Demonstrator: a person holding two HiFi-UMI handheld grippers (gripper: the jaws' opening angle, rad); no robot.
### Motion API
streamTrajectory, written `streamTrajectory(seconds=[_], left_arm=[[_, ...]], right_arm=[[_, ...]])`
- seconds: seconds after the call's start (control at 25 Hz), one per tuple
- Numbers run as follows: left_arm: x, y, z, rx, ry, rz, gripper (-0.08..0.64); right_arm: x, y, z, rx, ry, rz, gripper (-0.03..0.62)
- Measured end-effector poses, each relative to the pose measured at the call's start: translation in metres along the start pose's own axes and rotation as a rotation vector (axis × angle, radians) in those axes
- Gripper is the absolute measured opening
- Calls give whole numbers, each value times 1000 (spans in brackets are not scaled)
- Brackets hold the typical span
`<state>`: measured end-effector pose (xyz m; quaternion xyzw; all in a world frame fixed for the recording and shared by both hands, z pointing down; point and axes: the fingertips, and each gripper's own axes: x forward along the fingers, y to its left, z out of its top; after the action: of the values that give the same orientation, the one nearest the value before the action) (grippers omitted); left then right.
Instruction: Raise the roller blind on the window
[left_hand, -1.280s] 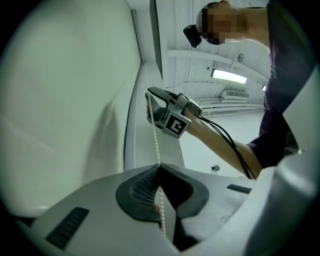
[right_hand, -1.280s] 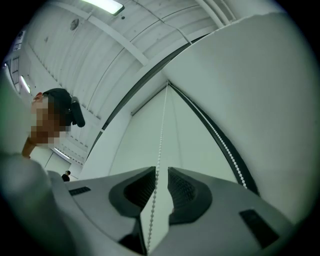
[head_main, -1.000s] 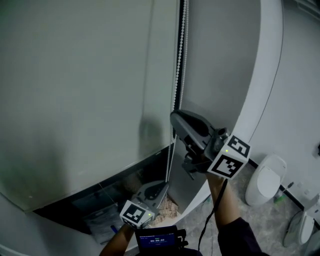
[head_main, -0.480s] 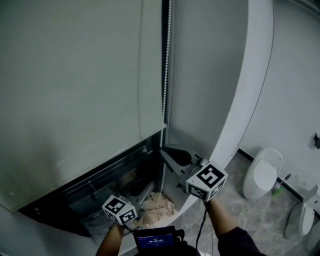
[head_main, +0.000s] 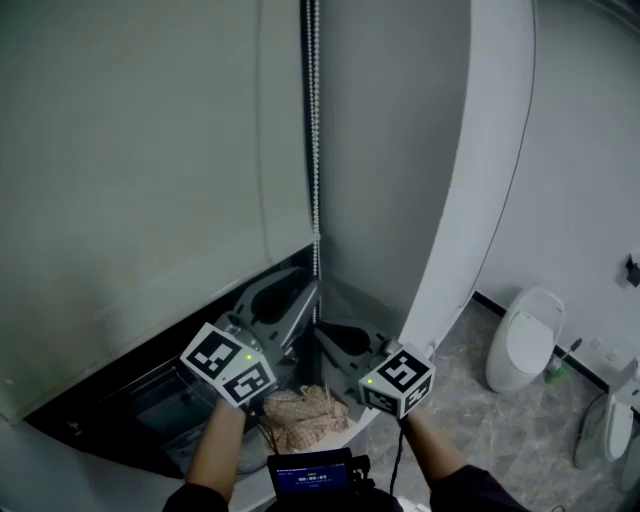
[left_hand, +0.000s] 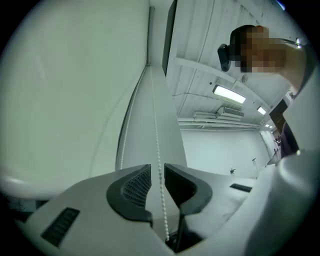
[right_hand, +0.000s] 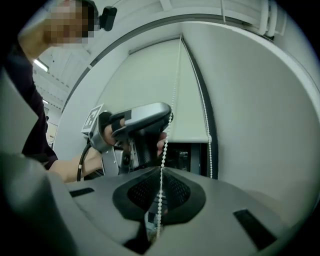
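The pale roller blind (head_main: 140, 160) hangs over most of the window, with a dark gap below its bottom edge. Its white bead chain (head_main: 315, 120) runs down beside the blind's right edge. My right gripper (head_main: 322, 335) is low on the chain and shut on it; the beads (right_hand: 172, 105) run up out of its closed jaws (right_hand: 161, 175). My left gripper (head_main: 305, 290) sits just above it, open. The chain (left_hand: 156, 140) passes through the narrow gap at the left gripper (left_hand: 157, 172) without the pads touching it. The left gripper (right_hand: 142, 125) also shows in the right gripper view.
A curved white wall (head_main: 480, 200) rises right of the window. A beige cloth heap (head_main: 305, 410) lies on the sill under the grippers. Two white toilet fixtures (head_main: 525, 345) (head_main: 610, 430) stand on the grey floor at right. A small screen (head_main: 312, 475) sits at the bottom edge.
My right gripper has come down along the chain from mid-height to near the sill. My left gripper has risen from the sill and its jaws now stand round the chain above the right one.
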<state>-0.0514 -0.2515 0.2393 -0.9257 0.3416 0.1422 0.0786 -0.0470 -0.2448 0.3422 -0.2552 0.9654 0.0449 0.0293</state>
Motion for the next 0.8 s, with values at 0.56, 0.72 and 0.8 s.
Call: streamTrajectory(seconds=[0.56, 0.72, 0.8], left_arm=[[-3, -11, -63, -66, 65, -37, 21], [-11, -9, -111, -90, 123, 11, 21], [-22, -6, -132, -94, 153, 34, 21]], right_arm=[[-21, 19, -104, 137, 145, -30, 19], [-33, 19, -145, 306, 238, -3, 20], [-36, 13, -139, 391, 189, -3, 21]])
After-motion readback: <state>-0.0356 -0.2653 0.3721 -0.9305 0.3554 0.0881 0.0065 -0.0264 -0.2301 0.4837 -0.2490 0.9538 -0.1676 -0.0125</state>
